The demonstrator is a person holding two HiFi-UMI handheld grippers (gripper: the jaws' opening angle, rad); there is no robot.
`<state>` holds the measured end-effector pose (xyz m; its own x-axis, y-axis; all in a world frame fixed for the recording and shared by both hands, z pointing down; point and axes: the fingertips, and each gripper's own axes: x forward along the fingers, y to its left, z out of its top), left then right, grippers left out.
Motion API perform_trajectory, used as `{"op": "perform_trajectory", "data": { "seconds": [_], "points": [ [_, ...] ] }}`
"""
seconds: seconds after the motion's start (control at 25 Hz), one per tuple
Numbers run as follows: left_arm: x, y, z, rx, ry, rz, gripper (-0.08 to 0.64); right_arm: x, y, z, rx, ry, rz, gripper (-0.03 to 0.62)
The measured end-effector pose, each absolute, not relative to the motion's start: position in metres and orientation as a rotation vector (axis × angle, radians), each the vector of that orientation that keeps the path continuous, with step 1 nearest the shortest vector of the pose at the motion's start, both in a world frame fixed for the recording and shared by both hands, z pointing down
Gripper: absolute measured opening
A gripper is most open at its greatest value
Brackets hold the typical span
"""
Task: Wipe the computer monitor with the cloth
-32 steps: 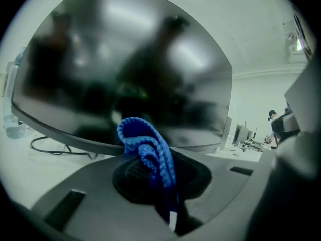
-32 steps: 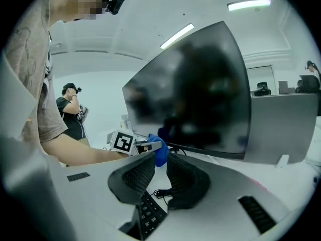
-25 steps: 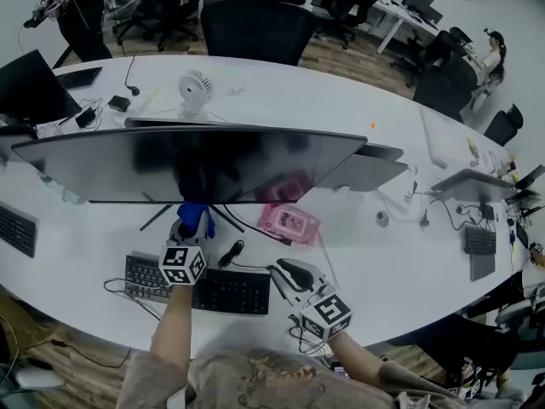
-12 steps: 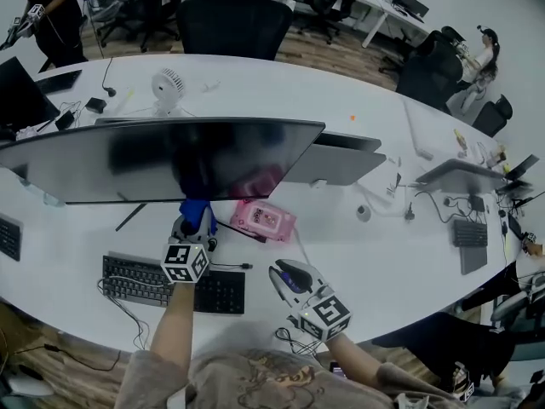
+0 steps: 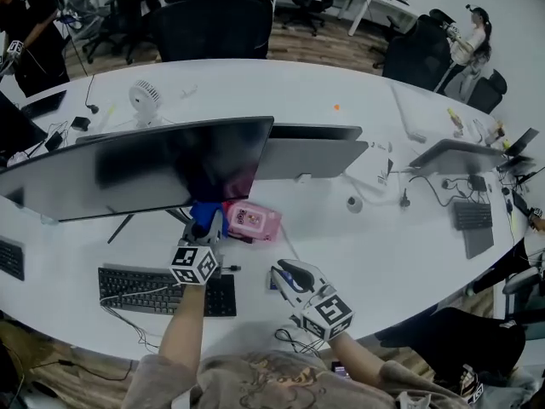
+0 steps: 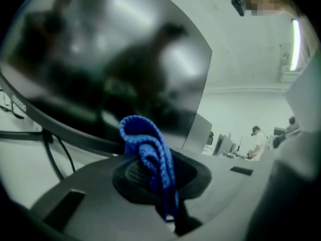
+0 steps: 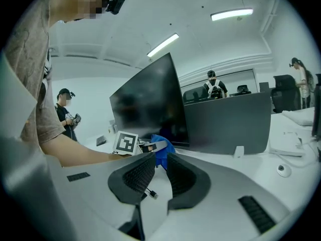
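Observation:
The wide dark monitor [image 5: 145, 169] stands on the white table [image 5: 383, 254]. My left gripper [image 5: 207, 227] is shut on a folded blue cloth [image 5: 204, 213], held just under the monitor's lower edge near its right end. In the left gripper view the cloth [image 6: 150, 149] sticks up between the jaws of that gripper [image 6: 155, 172], close below the screen [image 6: 100, 59]. My right gripper [image 5: 289, 275] hovers low over the table to the right, apart from the monitor. In its own view this gripper [image 7: 160, 159] stands open by a narrow gap, with nothing held.
A pink wipes pack [image 5: 251, 221] lies right of the cloth. A black keyboard [image 5: 162, 290] with a cable sits under my left forearm. Another screen's grey back [image 5: 311, 156] stands beyond. A small fan [image 5: 143, 97], laptops, chairs and people are further off.
My left gripper has carried the cloth forward and a little right, up to the monitor's lower edge beside the pink pack. The right gripper has stayed in place.

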<state>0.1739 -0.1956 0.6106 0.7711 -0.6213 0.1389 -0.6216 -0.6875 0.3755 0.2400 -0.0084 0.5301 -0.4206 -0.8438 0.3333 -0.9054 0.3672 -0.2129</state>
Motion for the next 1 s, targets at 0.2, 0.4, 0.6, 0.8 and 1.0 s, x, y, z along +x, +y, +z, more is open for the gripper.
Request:
{"op": "perform_trajectory", "data": {
  "seconds": [0.2, 0.4, 0.6, 0.8, 1.0],
  "points": [
    [0.174, -0.197, 0.615, 2.572, -0.932, 0.034, 0.049, 0.251, -0.006, 0.538, 1.608, -2.433, 0.567, 0.067],
    [0.167, -0.194, 0.616, 2.582, -0.953, 0.080, 0.049, 0.250, -0.011, 0.537, 1.605, -2.446, 0.564, 0.067],
    [0.158, -0.192, 0.611, 2.603, -0.989, 0.138, 0.049, 0.246, -0.011, 0.537, 1.603, -2.455, 0.569, 0.067],
    [0.168, -0.180, 0.601, 2.631, -0.935, 0.134, 0.049, 0.242, -0.011, 0.538, 1.590, -2.465, 0.578, 0.067],
    [0.184, -0.177, 0.600, 2.615, -0.923, 0.132, 0.049, 0.245, -0.011, 0.535, 1.593, -2.478, 0.572, 0.067]
  ]
}}
